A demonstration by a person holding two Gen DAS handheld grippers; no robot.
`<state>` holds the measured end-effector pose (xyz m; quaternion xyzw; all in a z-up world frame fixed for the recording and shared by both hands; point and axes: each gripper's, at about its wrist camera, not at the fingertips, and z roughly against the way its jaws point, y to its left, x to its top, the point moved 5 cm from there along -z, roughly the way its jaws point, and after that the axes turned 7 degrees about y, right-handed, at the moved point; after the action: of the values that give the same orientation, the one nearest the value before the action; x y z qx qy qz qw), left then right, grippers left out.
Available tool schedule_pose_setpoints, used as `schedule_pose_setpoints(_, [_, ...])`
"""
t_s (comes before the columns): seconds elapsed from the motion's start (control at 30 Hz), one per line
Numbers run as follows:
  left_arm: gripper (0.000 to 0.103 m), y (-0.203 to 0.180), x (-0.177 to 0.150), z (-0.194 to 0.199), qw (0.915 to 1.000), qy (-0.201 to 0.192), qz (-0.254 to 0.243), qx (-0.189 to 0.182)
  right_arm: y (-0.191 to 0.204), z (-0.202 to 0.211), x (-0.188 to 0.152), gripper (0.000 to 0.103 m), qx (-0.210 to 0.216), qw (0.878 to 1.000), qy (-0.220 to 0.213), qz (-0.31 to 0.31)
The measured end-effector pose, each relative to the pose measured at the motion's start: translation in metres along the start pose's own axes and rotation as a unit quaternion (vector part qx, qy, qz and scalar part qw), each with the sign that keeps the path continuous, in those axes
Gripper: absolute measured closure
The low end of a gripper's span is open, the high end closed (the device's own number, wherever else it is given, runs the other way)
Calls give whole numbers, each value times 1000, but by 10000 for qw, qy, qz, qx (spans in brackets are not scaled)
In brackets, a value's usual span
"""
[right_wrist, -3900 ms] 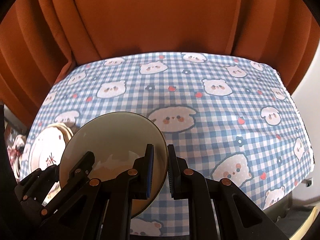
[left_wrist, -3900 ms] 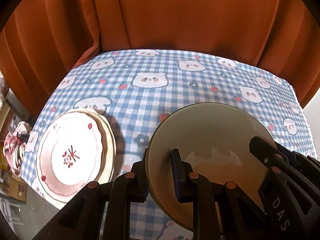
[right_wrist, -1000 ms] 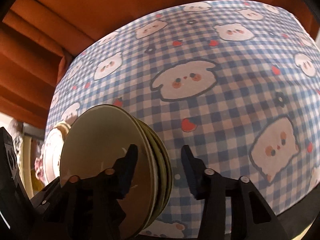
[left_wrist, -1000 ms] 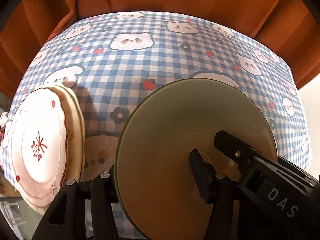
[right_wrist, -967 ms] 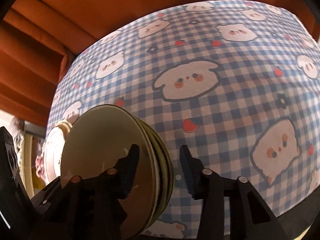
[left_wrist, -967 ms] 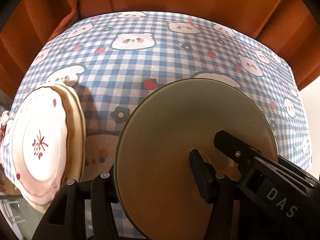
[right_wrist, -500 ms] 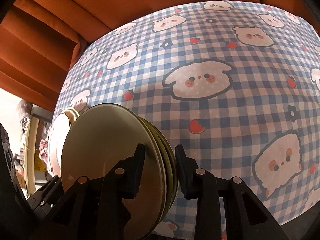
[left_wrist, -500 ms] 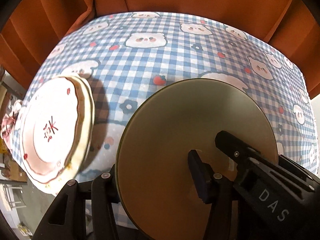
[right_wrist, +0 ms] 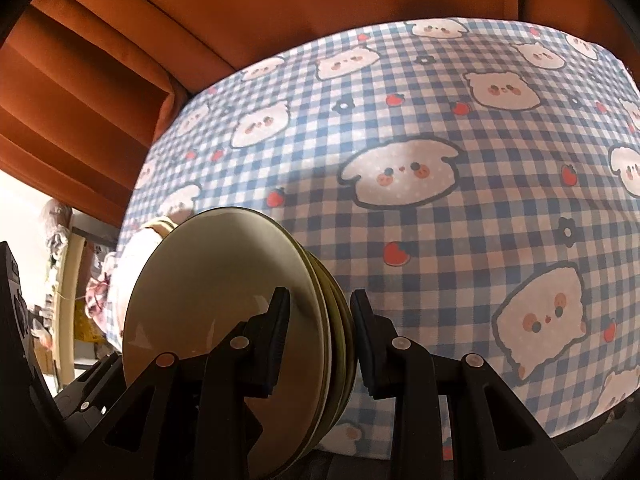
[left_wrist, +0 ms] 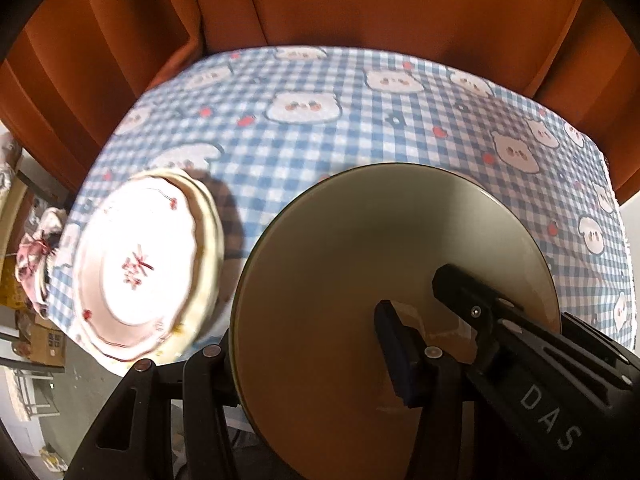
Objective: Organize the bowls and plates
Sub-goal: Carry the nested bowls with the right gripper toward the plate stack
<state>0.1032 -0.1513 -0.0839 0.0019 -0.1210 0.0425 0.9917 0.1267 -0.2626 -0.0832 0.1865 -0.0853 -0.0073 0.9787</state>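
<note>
Nearest in the right wrist view, the right gripper [right_wrist: 318,330] straddles the rim of a stack of olive-green bowls [right_wrist: 224,288]. One black finger lies inside the top bowl and the other outside the stack, with both pads pressed against the nested rims, so it is clamped on the stack. The layered edges of several bowls show between the fingers.

In the left wrist view, the left gripper [left_wrist: 306,354] straddles the opposite rim of the same stack of olive-green bowls [left_wrist: 360,240]. One finger sits below the rim on the outside and the other reaches into the bowl's hollow. Its jaws are drawing together around the stack, and the inner pad lies against the bowl's inside wall. The black body of the right gripper, lettered "DAS", crosses the lower right of this view over the bowl.

The stack hangs over the near edge of the surface [left_wrist: 360,132], which is covered by a blue checked cloth with bear faces, strawberries and flowers. Whether it touches the cloth cannot be told.

Farther left, near the surface's left edge, a stack of white scalloped plates [left_wrist: 140,268] with red markings rests on the cloth.

Beyond the surface hangs an orange curtain [left_wrist: 360,0].
</note>
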Motion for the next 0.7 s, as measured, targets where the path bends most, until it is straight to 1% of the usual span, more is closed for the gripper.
schedule_pose_setpoints(0.23, [50, 26, 1, 6, 10000, -44, 7, 22, 23, 4, -3, 68, 81, 9999, -72, 0])
schedule_pose_setpoints(0.43, [50, 60, 6, 10, 9999, -130, -25, -31, 55, -4, -5, 68, 101, 9998, -155, -15])
schedule_pose_setpoints(0.7, [50, 112, 17, 12, 9996, -180, -154, -163, 101, -16, -4, 68, -23, 9996, -273, -90])
